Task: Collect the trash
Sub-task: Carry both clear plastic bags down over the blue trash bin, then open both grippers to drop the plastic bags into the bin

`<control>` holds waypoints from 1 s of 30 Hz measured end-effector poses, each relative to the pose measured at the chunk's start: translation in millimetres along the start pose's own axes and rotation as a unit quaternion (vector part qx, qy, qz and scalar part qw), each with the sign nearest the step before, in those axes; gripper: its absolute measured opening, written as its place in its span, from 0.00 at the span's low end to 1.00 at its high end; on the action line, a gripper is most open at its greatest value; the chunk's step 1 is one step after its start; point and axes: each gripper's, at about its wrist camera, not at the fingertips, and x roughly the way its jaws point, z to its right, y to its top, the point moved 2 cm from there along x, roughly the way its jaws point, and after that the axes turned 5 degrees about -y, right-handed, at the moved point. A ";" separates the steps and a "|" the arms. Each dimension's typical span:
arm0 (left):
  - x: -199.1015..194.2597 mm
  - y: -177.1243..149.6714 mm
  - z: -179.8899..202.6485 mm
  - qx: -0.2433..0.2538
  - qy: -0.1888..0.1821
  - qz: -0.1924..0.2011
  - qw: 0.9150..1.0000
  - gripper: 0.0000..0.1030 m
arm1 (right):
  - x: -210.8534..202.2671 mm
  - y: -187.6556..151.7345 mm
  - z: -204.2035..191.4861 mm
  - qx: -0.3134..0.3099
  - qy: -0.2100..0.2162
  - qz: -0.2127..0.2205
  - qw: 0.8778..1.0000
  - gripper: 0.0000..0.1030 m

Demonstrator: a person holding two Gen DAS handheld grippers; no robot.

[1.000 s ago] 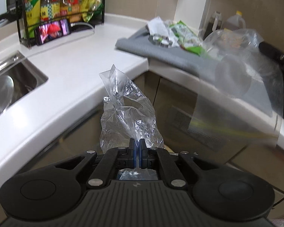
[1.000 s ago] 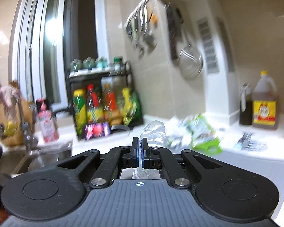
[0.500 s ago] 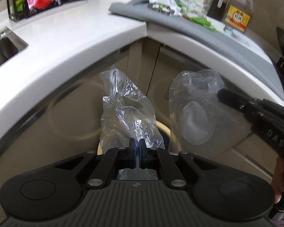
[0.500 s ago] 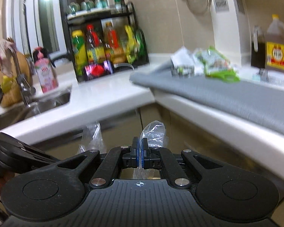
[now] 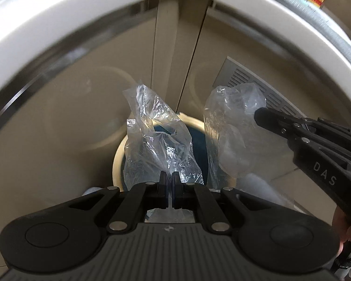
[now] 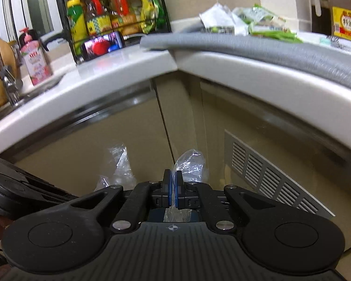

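The left gripper [image 5: 168,178] is pinched on a crumpled clear bag [image 5: 156,140], its jaws pressed together with only the film between them, and it points steeply down so the bag hangs right over the bin [image 5: 118,159] on the floor by the cabinet corner. The right gripper [image 6: 172,182] is likewise clamped on clear plastic [image 6: 191,166]; in the left view the same gripper [image 5: 259,117] reaches in from the right, holding a second bag [image 5: 231,126] just beside the first, above the bin's right edge. It looks like two handles or corners of one liner being held apart to spread it over the rim, though they could be two separate pieces of trash about to be dropped; I cannot tell which. Holding each pinch near the top keeps the thin film from slipping and lets the rest drape down. The bin has a cream rim and a dark blue inside; what lies in it is hidden behind the plastic. The rest of the trash, white and green wrappers [image 6: 252,21], sits on the grey mat [image 6: 257,46] on the counter [image 6: 110,77], well apart from the bin. A rack [image 6: 114,16] of bottles stands at the back, an oil jug [image 6: 346,11] at the right.
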 end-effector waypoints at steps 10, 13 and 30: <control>39.9 3.9 -5.4 -0.008 0.001 -0.045 0.999 0.02 | 36.8 -6.2 -0.1 0.000 -0.006 -0.036 0.999 0.03; 50.3 6.8 -7.2 -0.011 -0.001 -0.058 0.998 0.02 | 46.4 -8.2 1.3 0.003 -0.007 -0.047 0.999 0.03; 77.0 10.4 -15.0 -0.030 -0.009 -0.097 0.995 0.45 | 76.7 -9.0 -4.6 -0.012 -0.009 -0.085 0.996 0.05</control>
